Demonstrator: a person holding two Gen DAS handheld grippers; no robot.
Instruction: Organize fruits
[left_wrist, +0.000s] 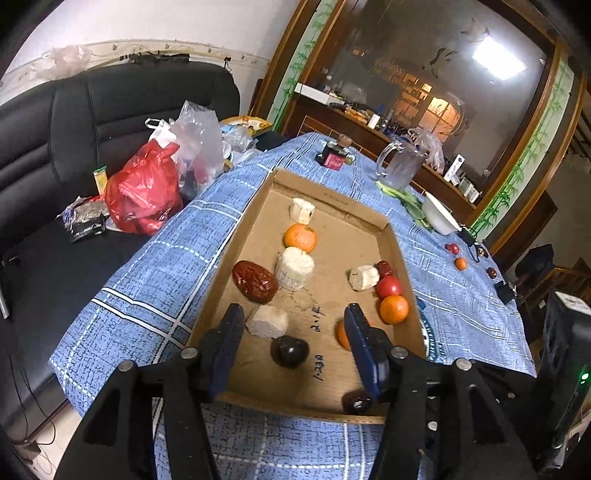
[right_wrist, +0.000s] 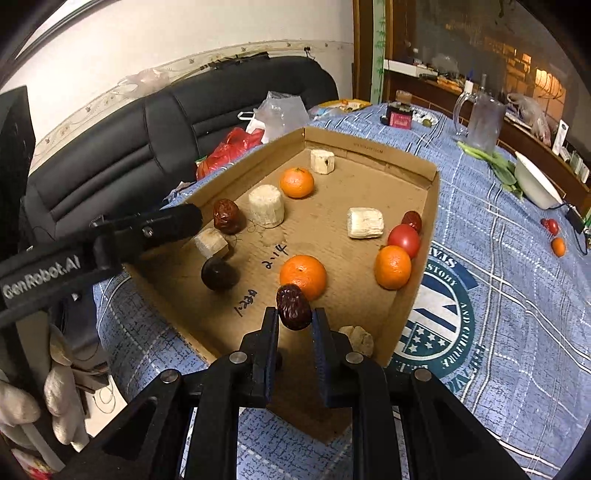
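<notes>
A shallow cardboard tray (left_wrist: 373, 214) (right_wrist: 432, 206) lies on the blue tablecloth and holds oranges, a tomato (right_wrist: 404, 240), red dates and several pale cylindrical chunks. My left gripper (left_wrist: 295, 334) is open over the tray's near left part. A dark round fruit (left_wrist: 289, 351) and a pale chunk (left_wrist: 266, 321) lie on the tray floor between its fingers, untouched. My right gripper (right_wrist: 295, 314) is shut on a wrinkled red date (right_wrist: 293, 306), held above the tray's near end in front of an orange (right_wrist: 303, 277). The left gripper's arm (right_wrist: 147, 229) reaches in from the left.
A small orange (right_wrist: 558, 246) and small red fruits (right_wrist: 550, 226) lie loose on the cloth at the far right. A white bowl (right_wrist: 535, 184), greens and a glass jug (right_wrist: 482, 122) stand behind. A black sofa (left_wrist: 74, 122) with a red bag (left_wrist: 144, 195) flanks the table's left.
</notes>
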